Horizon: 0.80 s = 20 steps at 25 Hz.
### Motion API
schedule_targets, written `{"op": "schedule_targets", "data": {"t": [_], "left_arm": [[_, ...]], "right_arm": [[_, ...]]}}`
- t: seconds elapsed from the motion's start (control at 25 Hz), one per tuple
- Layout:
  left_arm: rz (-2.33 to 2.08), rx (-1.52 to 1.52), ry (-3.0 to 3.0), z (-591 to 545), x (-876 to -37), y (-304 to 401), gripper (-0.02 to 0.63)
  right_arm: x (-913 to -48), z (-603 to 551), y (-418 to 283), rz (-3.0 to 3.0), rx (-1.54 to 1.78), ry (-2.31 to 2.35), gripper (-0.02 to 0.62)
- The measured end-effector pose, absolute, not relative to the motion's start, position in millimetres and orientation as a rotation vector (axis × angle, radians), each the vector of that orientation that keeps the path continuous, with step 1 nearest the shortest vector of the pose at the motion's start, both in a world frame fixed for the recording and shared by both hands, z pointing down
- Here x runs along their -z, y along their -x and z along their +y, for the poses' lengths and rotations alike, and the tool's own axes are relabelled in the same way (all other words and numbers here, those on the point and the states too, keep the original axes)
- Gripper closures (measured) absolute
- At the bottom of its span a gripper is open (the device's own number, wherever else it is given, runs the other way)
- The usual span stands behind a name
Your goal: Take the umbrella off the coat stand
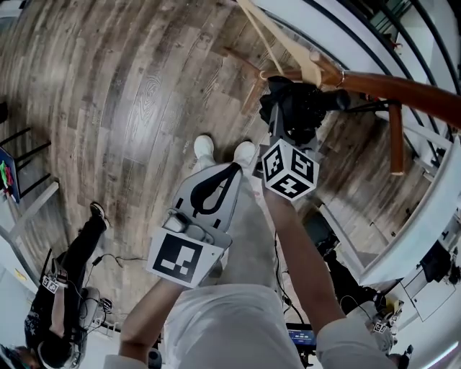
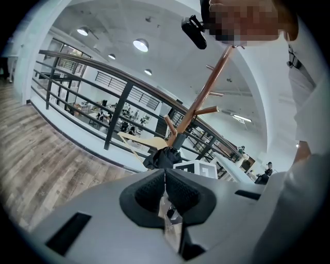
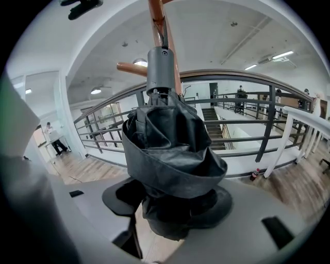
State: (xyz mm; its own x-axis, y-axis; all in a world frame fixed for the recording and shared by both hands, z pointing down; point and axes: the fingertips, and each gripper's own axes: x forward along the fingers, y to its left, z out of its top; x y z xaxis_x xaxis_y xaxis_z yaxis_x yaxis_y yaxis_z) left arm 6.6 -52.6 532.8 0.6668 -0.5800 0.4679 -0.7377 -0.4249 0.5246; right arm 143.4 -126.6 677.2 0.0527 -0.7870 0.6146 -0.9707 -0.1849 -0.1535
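A folded black umbrella (image 1: 295, 108) hangs from a peg of the brown wooden coat stand (image 1: 389, 86). In the right gripper view its grey handle end (image 3: 161, 69) sits against the stand's pole (image 3: 156, 15), and its crumpled fabric (image 3: 172, 154) fills the space between my jaws. My right gripper (image 3: 172, 206) is shut on the fabric bundle, with a black pad on each side of it. In the head view that gripper (image 1: 288, 133) reaches up to the umbrella. My left gripper (image 1: 229, 169) hangs lower, to the left, shut and holding nothing. It (image 2: 165, 178) points toward the umbrella (image 2: 164, 157) and the stand (image 2: 206, 93).
A pale wooden hanger (image 1: 288, 43) hangs on the stand beside the umbrella. A dark railing (image 2: 103, 82) with a wooden handrail runs behind the stand. My white shoes (image 1: 204, 148) stand on the plank floor. Another person (image 1: 65, 288) is at the lower left.
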Motion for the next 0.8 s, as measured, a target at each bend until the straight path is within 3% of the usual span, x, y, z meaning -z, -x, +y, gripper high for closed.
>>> {"op": "schedule_targets", "data": {"t": [0.8], "left_arm": [[-1.022,-0.264,-2.188,-43,-514,-6,0.581]], "right_arm": [[-643,-105,-126,-1.882,-0.81,-1.969,0.325]]}}
